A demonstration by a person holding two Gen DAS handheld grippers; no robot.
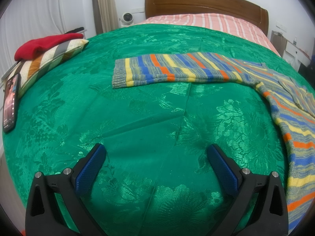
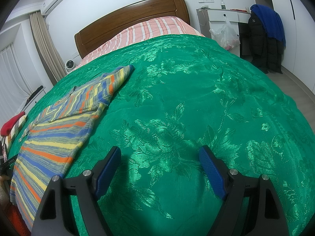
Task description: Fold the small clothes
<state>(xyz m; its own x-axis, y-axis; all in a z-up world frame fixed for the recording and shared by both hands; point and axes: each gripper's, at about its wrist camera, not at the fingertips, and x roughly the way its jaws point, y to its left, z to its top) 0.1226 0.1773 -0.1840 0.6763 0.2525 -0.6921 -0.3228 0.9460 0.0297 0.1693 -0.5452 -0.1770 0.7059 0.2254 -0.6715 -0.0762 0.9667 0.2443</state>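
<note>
A small striped knit sweater (image 1: 196, 68) in grey, blue, yellow and orange lies flat on the green bedspread (image 1: 137, 118). One sleeve stretches out to the left in the left wrist view, and the body runs down the right side. In the right wrist view the sweater (image 2: 59, 129) lies at the left, its other sleeve reaching toward the headboard. My left gripper (image 1: 156, 151) hovers open over bare bedspread, well short of the sleeve. Over the green cover (image 2: 187, 98), right of the sweater, my right gripper (image 2: 159, 153) is open and holds nothing.
At the bed's left edge a striped pillow (image 1: 49, 61) carries a red garment (image 1: 43, 45), with a phone (image 1: 9, 102) beside it. A wooden headboard (image 1: 206, 2) and pink striped sheet (image 1: 206, 23) lie beyond. A desk, plastic bag (image 2: 226, 33) and hanging jackets (image 2: 265, 37) stand right of the bed.
</note>
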